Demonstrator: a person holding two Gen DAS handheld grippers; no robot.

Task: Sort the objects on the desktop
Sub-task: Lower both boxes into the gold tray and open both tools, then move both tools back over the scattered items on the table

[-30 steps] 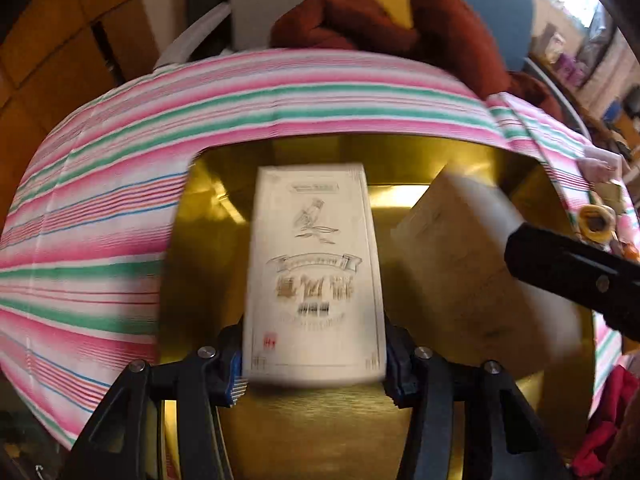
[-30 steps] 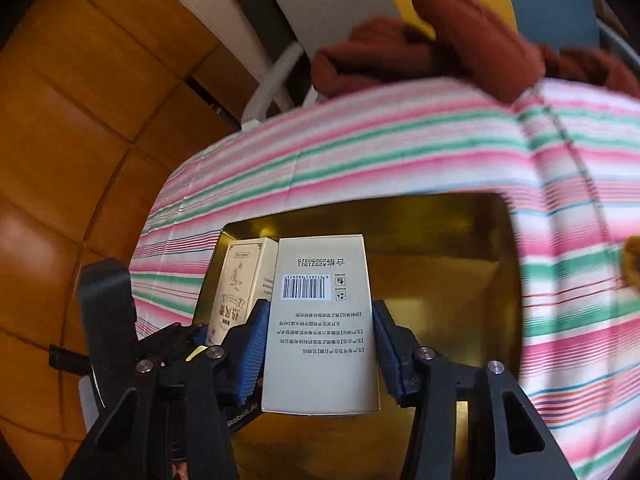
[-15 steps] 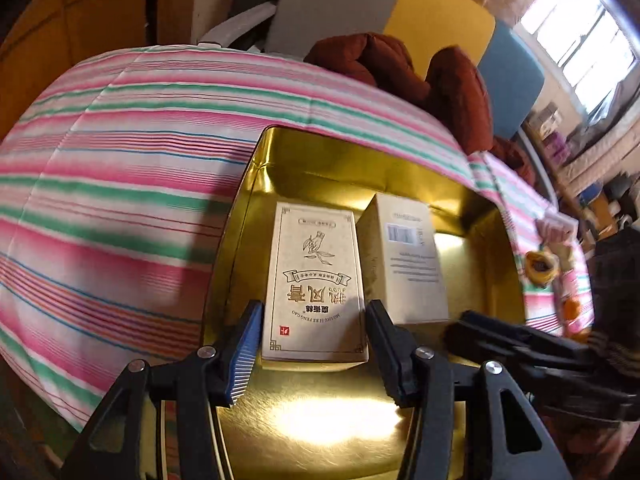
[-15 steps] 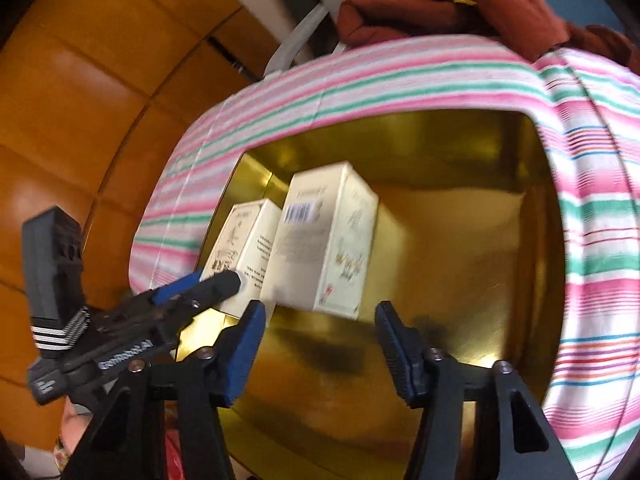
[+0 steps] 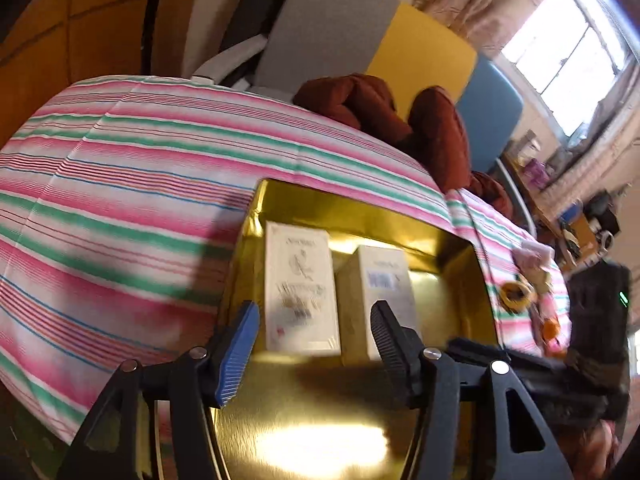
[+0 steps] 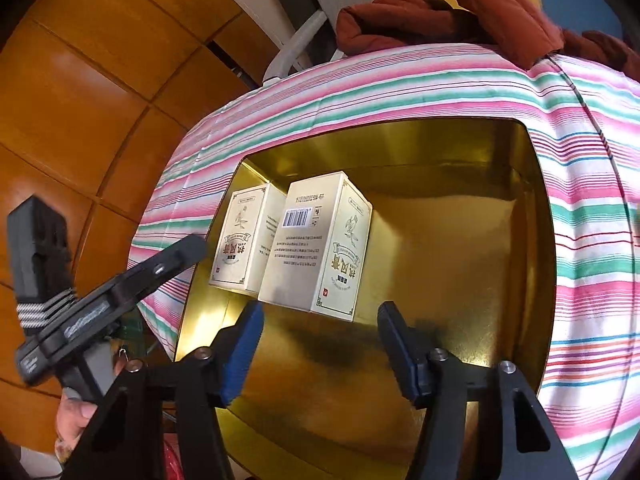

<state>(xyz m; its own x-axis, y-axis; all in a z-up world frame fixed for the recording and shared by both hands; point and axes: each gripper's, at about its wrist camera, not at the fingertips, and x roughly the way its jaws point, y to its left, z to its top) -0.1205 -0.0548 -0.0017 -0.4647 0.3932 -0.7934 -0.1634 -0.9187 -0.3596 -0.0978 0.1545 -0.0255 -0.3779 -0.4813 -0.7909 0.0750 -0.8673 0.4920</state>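
Two cream boxes lie side by side in the left part of a gold tin tray (image 5: 320, 420) (image 6: 460, 272). The left box (image 5: 300, 288) (image 6: 244, 240) shows its printed front. The right box (image 5: 380, 296) (image 6: 320, 244) shows a barcode face. My left gripper (image 5: 314, 344) is open and empty, just in front of the boxes. My right gripper (image 6: 320, 344) is open and empty, just behind the barcode box. The left gripper also shows at the left of the right wrist view (image 6: 120, 288).
The tray sits on a pink, green and white striped tablecloth (image 5: 120, 200) (image 6: 592, 240). A rust-red cloth (image 5: 380, 108) (image 6: 460, 12) lies at the far edge. Small objects, including a yellow ring (image 5: 516, 294), lie to the tray's right. Chairs stand behind the table.
Both grippers let go of their boxes, which now rest in the tray. Both grippers have drawn back a little from the boxes.
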